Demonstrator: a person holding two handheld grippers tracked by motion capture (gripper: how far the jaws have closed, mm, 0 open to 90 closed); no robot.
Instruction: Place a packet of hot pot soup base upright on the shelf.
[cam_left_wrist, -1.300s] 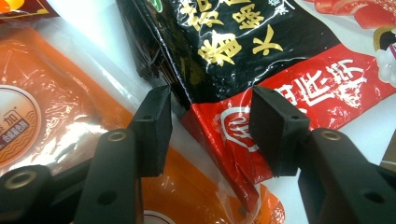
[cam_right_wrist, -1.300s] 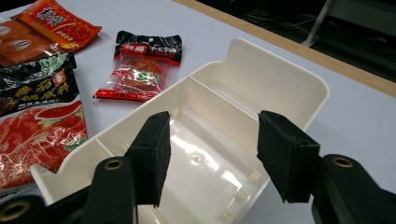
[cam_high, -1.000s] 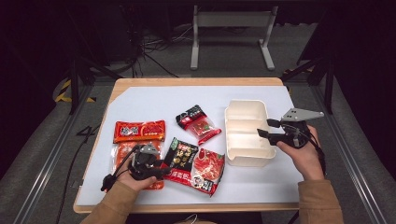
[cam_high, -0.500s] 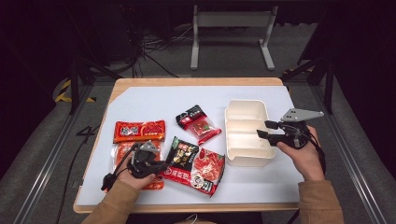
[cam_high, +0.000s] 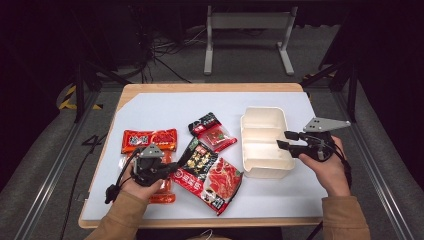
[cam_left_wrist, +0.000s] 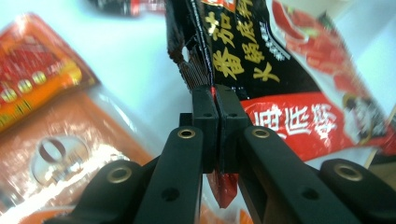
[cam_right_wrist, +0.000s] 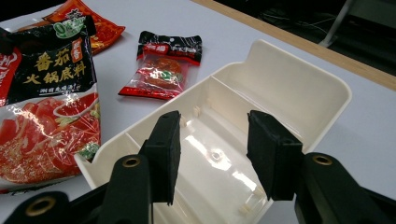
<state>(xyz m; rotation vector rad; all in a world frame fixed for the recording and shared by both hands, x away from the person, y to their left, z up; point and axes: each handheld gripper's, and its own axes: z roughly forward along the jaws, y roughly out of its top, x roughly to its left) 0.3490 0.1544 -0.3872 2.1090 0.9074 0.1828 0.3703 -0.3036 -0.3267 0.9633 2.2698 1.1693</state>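
White sheeting covers the surface (cam_high: 150, 107). Left claw (cam_left_wrist: 215, 100) has just clamped shut on the big pouch's (cam_high: 210, 172) near-left edge; its long axis runs rightward toward the box (cam_high: 265, 112). Right claw (cam_right_wrist: 212, 154), half-open and closing, grips nothing, hovering over the box's near compartment, so the pouch must travel right.

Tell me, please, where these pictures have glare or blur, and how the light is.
High view: the room is dark around a brightly lit table. Left gripper view: the left gripper is sharp, clamped on the large sauce packet, while the orange packet beside it is blurred. Right gripper view: glare shines on the floor of the white box.
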